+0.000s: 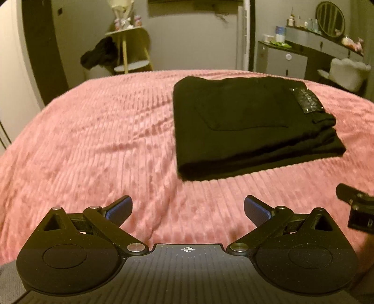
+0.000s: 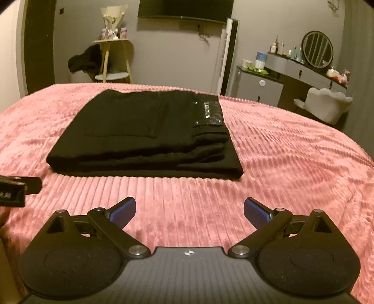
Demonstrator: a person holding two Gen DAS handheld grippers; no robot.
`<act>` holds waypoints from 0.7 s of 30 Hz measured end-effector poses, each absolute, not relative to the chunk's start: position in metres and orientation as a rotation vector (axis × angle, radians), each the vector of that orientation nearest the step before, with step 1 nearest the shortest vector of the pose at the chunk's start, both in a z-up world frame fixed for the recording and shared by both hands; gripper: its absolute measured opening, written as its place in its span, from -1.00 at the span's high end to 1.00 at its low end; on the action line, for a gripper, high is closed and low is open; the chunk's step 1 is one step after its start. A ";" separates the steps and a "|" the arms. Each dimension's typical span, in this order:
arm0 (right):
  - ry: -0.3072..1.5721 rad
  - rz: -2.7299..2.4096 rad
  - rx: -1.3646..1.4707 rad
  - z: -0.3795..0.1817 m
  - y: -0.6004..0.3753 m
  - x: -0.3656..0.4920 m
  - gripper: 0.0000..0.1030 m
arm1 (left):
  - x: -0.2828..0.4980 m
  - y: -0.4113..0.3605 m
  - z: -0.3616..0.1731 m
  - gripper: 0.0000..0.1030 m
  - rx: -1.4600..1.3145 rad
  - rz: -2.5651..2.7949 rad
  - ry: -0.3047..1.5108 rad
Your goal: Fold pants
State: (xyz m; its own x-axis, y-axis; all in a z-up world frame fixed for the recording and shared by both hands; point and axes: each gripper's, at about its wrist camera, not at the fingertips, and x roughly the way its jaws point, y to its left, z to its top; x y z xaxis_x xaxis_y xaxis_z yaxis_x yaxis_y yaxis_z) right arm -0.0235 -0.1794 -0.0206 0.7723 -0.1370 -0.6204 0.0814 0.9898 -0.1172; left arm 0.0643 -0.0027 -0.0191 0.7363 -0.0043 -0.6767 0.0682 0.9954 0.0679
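Black pants point(image 1: 247, 126) lie folded into a flat rectangular stack on the pink ribbed bedspread point(image 1: 93, 145), with a shiny waistband patch at the right end. They also show in the right wrist view point(image 2: 145, 135). My left gripper point(image 1: 188, 210) is open and empty, held above the bedspread, nearer than the pants and to their left. My right gripper point(image 2: 189, 211) is open and empty, nearer than the pants' near edge. Part of the right gripper shows at the left wrist view's right edge point(image 1: 357, 205).
A small round side table point(image 2: 112, 58) with dark clothing draped on it stands beyond the bed at the back left. A dresser point(image 2: 287, 74) with a round mirror and a white chair point(image 2: 325, 105) stand at the back right. A wall TV point(image 2: 184, 9) hangs above.
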 end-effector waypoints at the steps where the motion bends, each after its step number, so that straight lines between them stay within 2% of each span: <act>1: 0.687 -0.114 -0.093 -0.022 -0.178 -0.021 -0.92 | 0.064 -0.002 -0.021 -1.00 0.092 -0.036 0.739; 21: 0.701 -0.076 -0.173 -0.037 -0.160 0.006 -0.92 | 0.090 0.014 -0.043 -1.00 -0.030 -0.044 0.816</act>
